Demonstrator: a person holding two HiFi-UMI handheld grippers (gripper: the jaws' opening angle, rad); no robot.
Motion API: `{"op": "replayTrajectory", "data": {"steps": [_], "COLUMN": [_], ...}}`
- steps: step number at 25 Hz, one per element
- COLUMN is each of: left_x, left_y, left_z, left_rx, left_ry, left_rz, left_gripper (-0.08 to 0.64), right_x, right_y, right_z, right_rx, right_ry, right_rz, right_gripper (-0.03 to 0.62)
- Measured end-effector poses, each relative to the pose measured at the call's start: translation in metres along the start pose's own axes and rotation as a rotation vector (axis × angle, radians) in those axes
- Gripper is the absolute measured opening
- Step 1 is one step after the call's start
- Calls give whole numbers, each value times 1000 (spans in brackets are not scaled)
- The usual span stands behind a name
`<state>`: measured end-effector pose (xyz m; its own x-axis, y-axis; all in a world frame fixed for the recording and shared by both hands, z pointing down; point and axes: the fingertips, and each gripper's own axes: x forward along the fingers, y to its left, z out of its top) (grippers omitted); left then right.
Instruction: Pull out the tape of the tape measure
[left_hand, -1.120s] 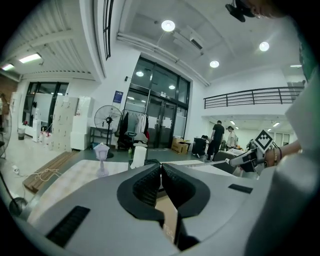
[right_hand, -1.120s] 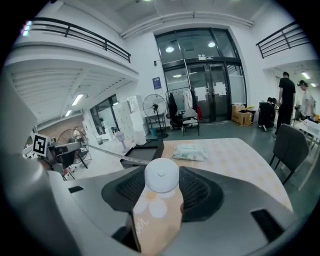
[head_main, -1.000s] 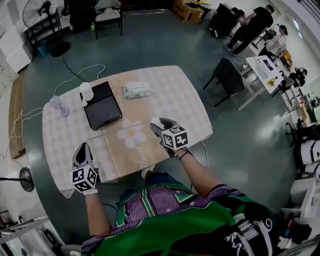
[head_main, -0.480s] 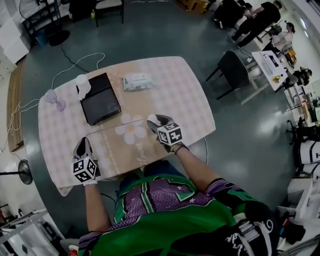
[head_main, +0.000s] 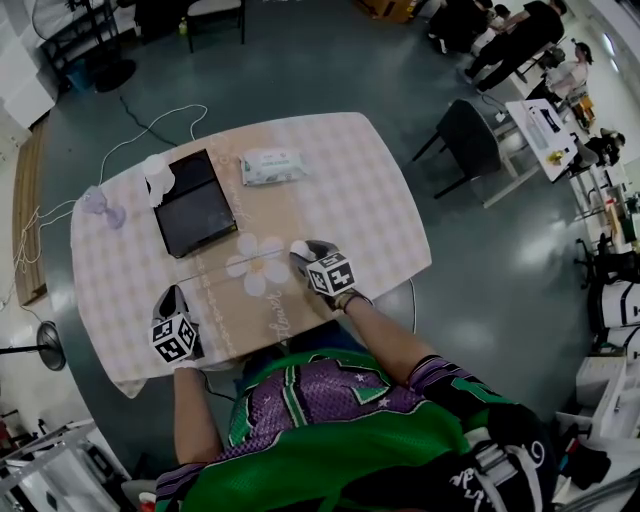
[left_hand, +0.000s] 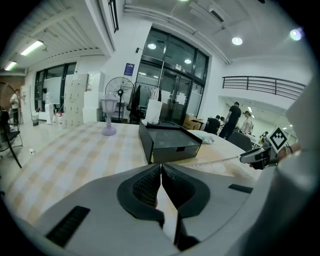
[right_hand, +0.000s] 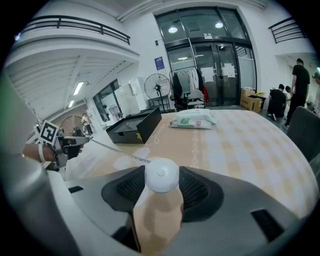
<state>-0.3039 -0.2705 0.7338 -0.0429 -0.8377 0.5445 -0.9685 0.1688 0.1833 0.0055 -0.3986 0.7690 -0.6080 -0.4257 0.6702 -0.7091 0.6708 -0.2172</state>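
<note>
Your right gripper (head_main: 298, 250) has its fingers clamped on the white tape measure (right_hand: 161, 175), low over the bench (head_main: 350, 190) near its front edge. The tape (left_hand: 215, 161) stretches across to your left gripper (left_hand: 161, 167), whose fingers are pressed together on its end.

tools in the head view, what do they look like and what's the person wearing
The left tool and right tool are light grey with dark ribbed pads, each bearing a cube of black-and-white square markers. The person wears a green and purple short-sleeved jersey.
</note>
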Motion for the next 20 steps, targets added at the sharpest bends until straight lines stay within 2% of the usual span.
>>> {"op": "replayTrajectory", "data": {"steps": [13, 20], "left_x": [14, 15], "left_y": [8, 10], "left_z": [-54, -72], "left_rx": [-20, 1], "left_ry": [156, 229], "left_rz": [61, 69], "left_gripper": [29, 29], "right_x": [22, 27], "right_y": [-4, -2], "right_z": [-32, -43], "right_rx": [-6, -2], "right_ry": [76, 100], "right_rz": [-8, -22], "right_gripper": [221, 221]}}
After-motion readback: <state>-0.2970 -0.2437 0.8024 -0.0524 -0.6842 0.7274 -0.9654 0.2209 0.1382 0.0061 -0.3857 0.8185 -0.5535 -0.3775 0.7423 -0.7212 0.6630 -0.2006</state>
